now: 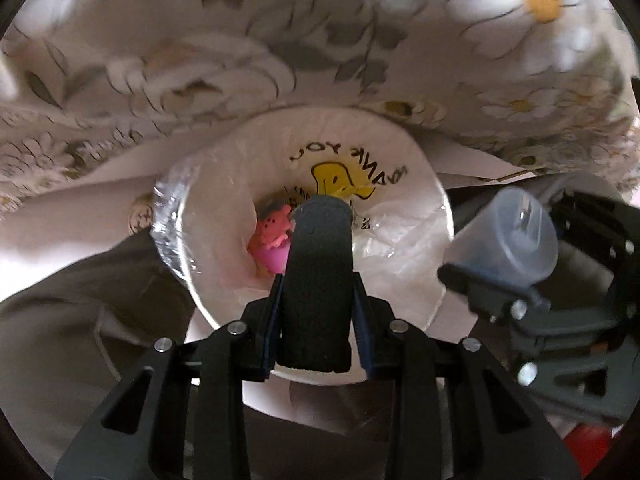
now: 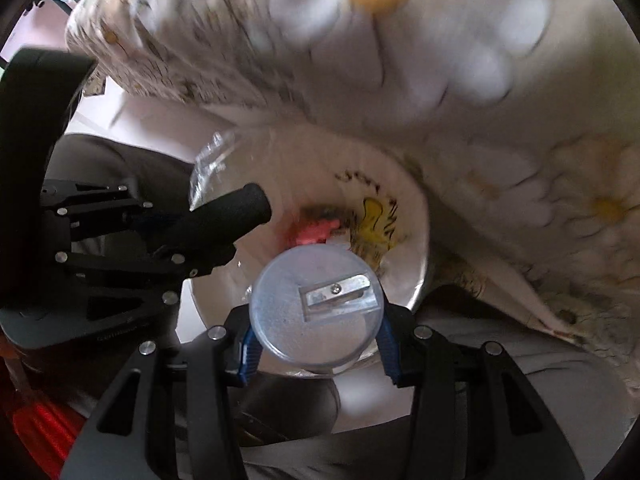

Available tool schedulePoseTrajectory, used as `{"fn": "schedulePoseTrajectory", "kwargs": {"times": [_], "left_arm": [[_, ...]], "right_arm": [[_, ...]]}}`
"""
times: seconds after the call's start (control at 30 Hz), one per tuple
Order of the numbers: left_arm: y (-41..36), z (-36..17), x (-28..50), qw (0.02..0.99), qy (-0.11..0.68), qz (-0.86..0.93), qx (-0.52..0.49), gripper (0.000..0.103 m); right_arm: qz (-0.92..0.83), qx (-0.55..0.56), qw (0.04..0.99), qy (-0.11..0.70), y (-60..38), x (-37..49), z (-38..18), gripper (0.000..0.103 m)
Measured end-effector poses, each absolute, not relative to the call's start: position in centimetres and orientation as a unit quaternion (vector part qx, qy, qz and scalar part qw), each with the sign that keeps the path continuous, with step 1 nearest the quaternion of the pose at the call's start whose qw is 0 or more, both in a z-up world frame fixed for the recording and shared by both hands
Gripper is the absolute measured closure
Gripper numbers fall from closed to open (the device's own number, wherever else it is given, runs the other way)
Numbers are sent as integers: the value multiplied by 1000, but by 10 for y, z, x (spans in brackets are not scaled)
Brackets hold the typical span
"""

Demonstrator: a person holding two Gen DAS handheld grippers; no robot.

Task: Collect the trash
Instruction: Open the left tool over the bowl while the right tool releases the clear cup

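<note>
Now we hold both tools over the bin (image 1: 424,208), a round container lined with a clear bag printed with a yellow figure. Our left tool (image 1: 318,280) is clamped on a black foam cylinder (image 1: 320,264), its tip above the bin's mouth. Our right tool (image 2: 316,344) is clamped on a round clear pencil sharpener (image 2: 316,308), also above the opening. 1 pink item (image 1: 272,240) already lies at the bottom. Neither piece is released yet; by our judgement, dropping both remains. Daisy-print cloth (image 1: 280,40) lies beyond.
</note>
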State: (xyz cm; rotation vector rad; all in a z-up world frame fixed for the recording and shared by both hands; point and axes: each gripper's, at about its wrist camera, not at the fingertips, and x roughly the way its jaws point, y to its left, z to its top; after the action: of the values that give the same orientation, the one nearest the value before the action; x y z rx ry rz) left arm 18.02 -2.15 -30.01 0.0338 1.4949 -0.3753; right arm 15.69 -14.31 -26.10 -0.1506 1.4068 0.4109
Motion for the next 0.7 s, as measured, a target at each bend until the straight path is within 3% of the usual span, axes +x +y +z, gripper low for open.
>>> {"fn": "schedulePoseTrajectory", "kwargs": {"times": [0.7], "left_arm": [[-28, -371, 207, 664, 725, -161, -85, 71]], "right_arm": [[176, -77, 691, 696, -125, 167, -325, 53]]}}
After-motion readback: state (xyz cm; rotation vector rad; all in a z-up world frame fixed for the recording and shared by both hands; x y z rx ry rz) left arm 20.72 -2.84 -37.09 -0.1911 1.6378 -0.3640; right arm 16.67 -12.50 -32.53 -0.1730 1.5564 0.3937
